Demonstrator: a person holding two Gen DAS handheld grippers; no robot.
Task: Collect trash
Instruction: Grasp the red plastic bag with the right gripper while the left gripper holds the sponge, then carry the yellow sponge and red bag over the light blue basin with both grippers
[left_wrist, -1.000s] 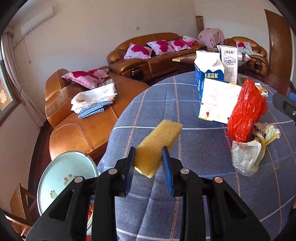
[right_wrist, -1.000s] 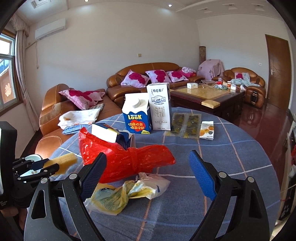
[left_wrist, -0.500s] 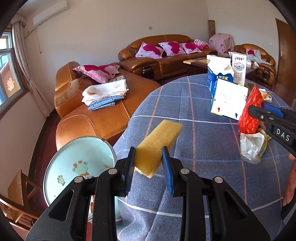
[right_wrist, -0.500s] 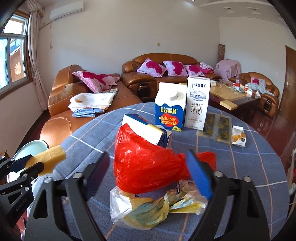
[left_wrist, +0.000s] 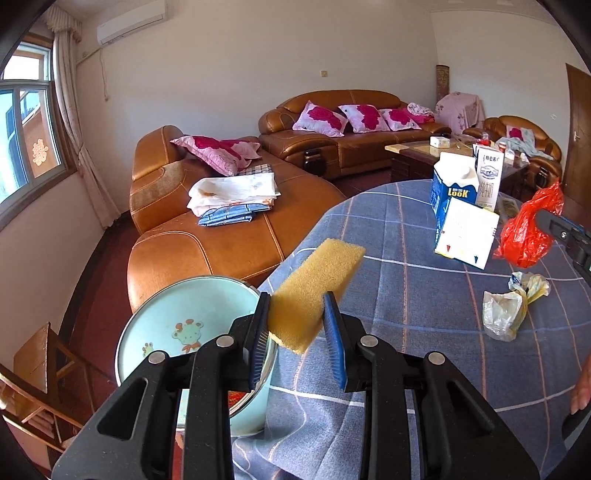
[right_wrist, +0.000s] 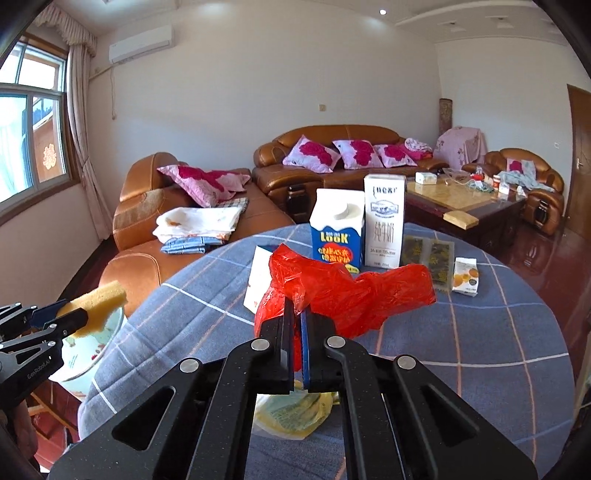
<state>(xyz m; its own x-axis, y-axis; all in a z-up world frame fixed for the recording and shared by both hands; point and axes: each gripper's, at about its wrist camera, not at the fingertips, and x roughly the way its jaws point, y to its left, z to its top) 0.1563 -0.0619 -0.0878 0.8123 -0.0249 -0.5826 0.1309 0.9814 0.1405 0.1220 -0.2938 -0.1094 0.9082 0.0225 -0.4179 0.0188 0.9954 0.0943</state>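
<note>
Left wrist view: left gripper (left_wrist: 298, 334) clamps a yellow sponge (left_wrist: 316, 291), held over the table (left_wrist: 406, 295) edge, with a pale blue basin (left_wrist: 177, 328) at 9 o'clock below. Right wrist view: right gripper (right_wrist: 297, 354), jaws pressed together on a red bag (right_wrist: 343, 295); milk cartons (right_wrist: 338, 229) at 12 o'clock.

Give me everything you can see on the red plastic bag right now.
The red plastic bag is thin, glossy, translucent film, crumpled and twisted into a knot-like waist with one end flaring right. The right gripper is shut on a fold at its left side, and it looks raised off the blue checked tablecloth. It sits in front of the white box and the blue LOOK carton, above a crumpled yellow-and-clear bag.
</note>
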